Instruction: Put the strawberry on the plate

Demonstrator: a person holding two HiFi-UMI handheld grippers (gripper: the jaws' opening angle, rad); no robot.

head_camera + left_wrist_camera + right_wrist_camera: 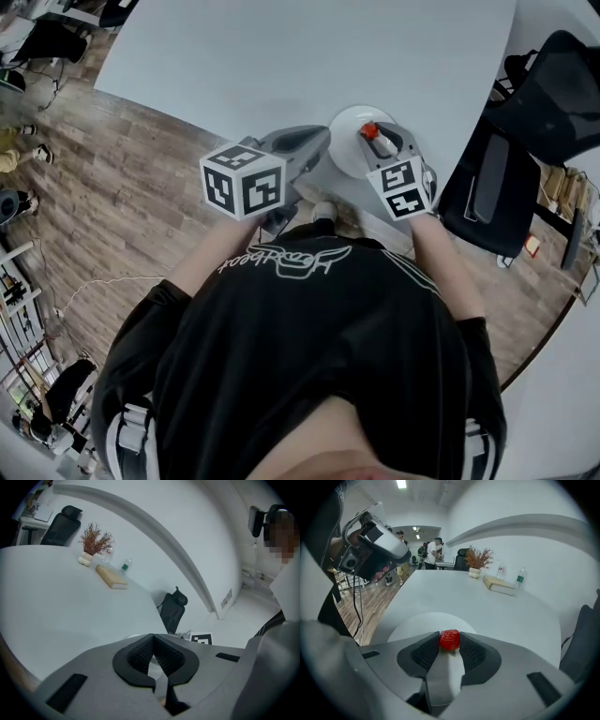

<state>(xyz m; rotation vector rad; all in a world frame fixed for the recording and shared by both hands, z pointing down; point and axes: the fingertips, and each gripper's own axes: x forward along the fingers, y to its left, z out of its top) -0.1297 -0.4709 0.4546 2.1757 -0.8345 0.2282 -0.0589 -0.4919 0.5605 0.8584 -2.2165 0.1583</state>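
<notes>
Holding the strawberry (449,640) pinched between the tips of your right gripper (450,637), you have it poised over the white plate (417,620), near its middle, so the placing step is in hand. Whether the berry touches the plate cannot be told. Your left gripper (152,638) hangs just beside the plate, jaws pressed together on nothing. Next, by my judgement, you need to lower the berry, spread the right jaws gently, and lift clear without dragging it

Head view looks steeply down onto the table (281,56); both gripper views ride low, facing across it; right and head views share the plate (417,623)
</notes>
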